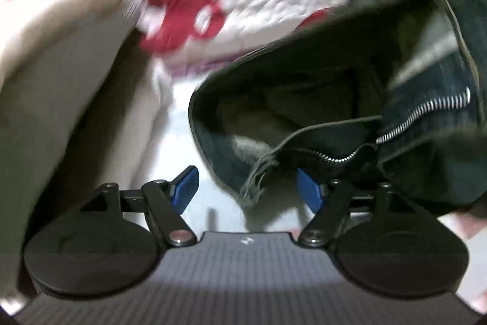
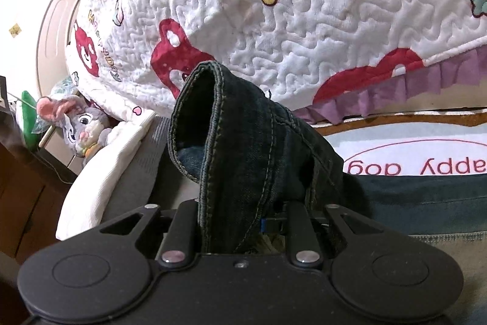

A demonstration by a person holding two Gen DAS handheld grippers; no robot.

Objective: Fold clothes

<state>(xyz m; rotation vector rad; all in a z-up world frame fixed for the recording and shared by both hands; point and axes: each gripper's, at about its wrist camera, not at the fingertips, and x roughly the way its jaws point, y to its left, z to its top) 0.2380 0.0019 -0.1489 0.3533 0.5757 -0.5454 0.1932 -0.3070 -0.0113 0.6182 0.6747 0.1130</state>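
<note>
We see the left gripper (image 1: 246, 191): matte black linkage arms, silver pivot screws, round black discs, blue finger pads (image 1: 185, 188), ribbed grey body. The right gripper (image 2: 243, 221) shows the same black build.

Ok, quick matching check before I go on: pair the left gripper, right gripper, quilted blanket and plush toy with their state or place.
Things:
1. left gripper
2. right gripper
3. quilted blanket
4. plush toy

States or places:
A. white with red bears
B. open, jeans zipper ahead
C. tucked at far left under the blanket edge
D. shut on dark jeans

Pairs: 1-B, 2-D, 3-A, 4-C
</note>
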